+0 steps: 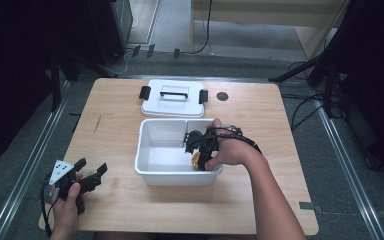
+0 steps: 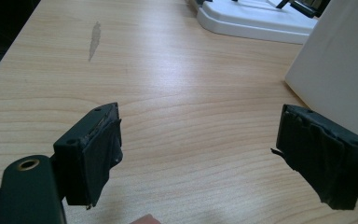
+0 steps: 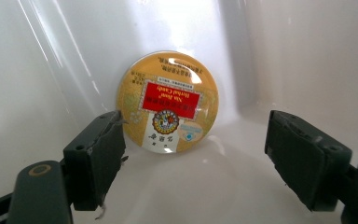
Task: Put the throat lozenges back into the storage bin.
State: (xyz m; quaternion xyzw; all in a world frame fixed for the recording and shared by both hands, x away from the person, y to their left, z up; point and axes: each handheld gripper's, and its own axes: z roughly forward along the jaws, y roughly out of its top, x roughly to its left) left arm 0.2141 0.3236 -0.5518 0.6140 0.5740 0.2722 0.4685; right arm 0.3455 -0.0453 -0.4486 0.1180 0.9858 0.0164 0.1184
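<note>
The tin (image 3: 168, 101) lies inside the white bin (image 1: 150, 170), in its near right corner, leaning tilted against the wall with its lower edge on the floor. It is a flat round tin with a yellow-gold lid, a red label with white print and a small round emblem below that. In the right gripper view the print reads upside down, so its top points toward the gripper; being round, it has no long axis, and its flat face looks up at the camera.

The right gripper (image 3: 193, 158) hangs in the bin just above the tin, its jaws apart on either side, the left pad beside the tin's rim and the right one clear of it; they hold nothing. The bin's walls close in on both sides. In the high view the right hand (image 1: 230, 150) covers most of that corner.

The bin stands in the middle of the desk (image 1: 120, 105). Its lid (image 1: 172, 100), white with black clips and a handle, lies just behind it toward the far edge.

The left gripper (image 2: 198, 154) rests near the desk's near left corner, jaws wide apart and empty over bare wood, the bin's wall just to its right.
</note>
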